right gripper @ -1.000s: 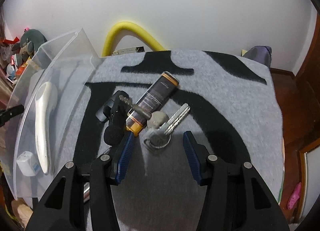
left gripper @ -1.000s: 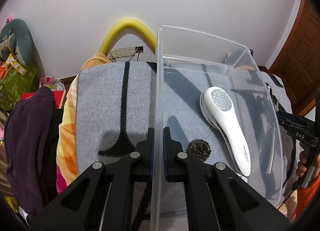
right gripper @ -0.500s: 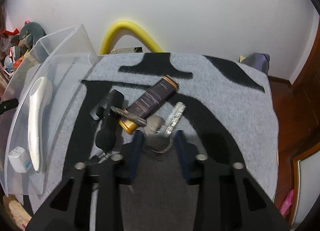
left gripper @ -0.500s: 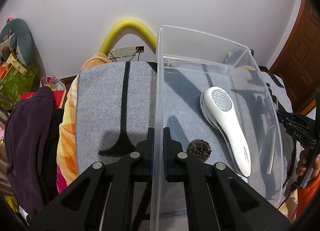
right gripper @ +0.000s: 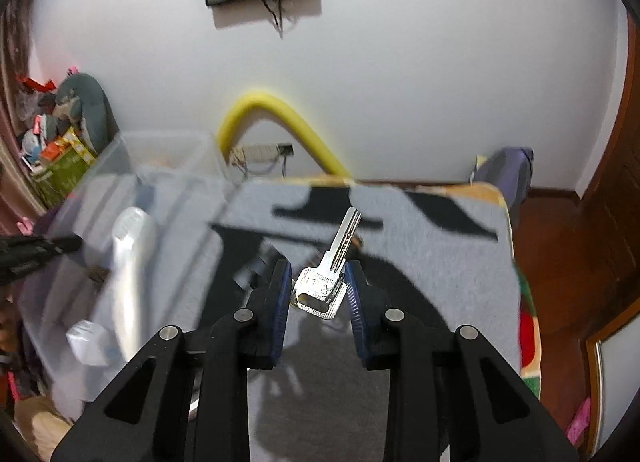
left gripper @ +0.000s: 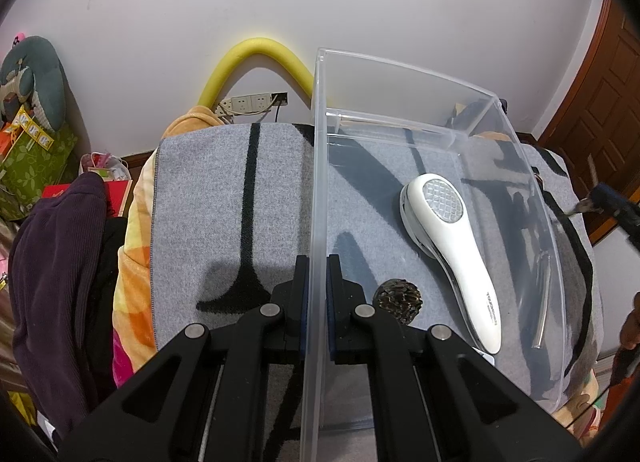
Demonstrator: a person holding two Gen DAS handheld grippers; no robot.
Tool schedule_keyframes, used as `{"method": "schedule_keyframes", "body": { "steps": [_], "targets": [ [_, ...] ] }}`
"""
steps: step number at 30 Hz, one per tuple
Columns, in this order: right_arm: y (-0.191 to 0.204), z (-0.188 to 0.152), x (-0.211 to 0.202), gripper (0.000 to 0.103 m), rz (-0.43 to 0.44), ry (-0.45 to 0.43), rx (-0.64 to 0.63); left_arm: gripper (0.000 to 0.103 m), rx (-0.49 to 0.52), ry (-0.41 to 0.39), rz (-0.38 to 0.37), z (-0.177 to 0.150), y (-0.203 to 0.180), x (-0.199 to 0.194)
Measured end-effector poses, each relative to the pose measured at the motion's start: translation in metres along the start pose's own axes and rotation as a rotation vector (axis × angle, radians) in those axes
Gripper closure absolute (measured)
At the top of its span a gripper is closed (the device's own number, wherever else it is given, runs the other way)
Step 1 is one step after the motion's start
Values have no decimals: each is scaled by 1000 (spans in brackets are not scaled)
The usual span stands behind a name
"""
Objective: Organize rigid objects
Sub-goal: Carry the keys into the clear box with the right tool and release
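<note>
My left gripper [left gripper: 316, 262] is shut on the near left wall of a clear plastic bin [left gripper: 320, 122], which rests on a grey and black blanket [left gripper: 224, 198]. Inside the bin lie a white handheld device [left gripper: 448, 246], a dark spiky ball [left gripper: 398, 300] and a thin metal rod [left gripper: 542, 302]. My right gripper [right gripper: 318, 268] is shut on the head of a silver key [right gripper: 320, 288]. It holds the key in the air above the blanket [right gripper: 420, 262], blade pointing away. The bin [right gripper: 168, 142] is to its left, blurred, with the white device [right gripper: 128, 254] and a small white adapter [right gripper: 86, 340] in it.
A yellow foam tube [left gripper: 256, 46] and wall sockets [left gripper: 248, 102] are behind the blanket. Dark purple clothing [left gripper: 52, 262] is piled at the left. A wooden door [left gripper: 600, 110] stands at the right. The blanket's far right edge [right gripper: 508, 230] drops to a wooden floor.
My right gripper closed on the key and lifted it off the pile on the blanket; the view tilted up. The left gripper and the bin stayed still.
</note>
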State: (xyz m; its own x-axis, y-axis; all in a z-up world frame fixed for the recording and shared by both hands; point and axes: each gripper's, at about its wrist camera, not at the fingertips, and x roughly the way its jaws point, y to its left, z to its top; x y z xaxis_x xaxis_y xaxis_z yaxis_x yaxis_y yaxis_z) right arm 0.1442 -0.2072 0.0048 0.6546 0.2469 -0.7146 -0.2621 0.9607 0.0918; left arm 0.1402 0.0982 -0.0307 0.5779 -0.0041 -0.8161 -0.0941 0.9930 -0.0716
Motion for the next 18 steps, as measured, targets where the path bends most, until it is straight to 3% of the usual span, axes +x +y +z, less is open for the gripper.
{"method": "schedule_keyframes", "body": {
  "steps": [10,18],
  "targets": [
    [52,41,-46,78,123,-156,-69,98,-1,0,-2,1,0,0],
    [111,54,-43,78,249,-177,-147,98,-2,-1,-6,1,-1,0]
  ]
}}
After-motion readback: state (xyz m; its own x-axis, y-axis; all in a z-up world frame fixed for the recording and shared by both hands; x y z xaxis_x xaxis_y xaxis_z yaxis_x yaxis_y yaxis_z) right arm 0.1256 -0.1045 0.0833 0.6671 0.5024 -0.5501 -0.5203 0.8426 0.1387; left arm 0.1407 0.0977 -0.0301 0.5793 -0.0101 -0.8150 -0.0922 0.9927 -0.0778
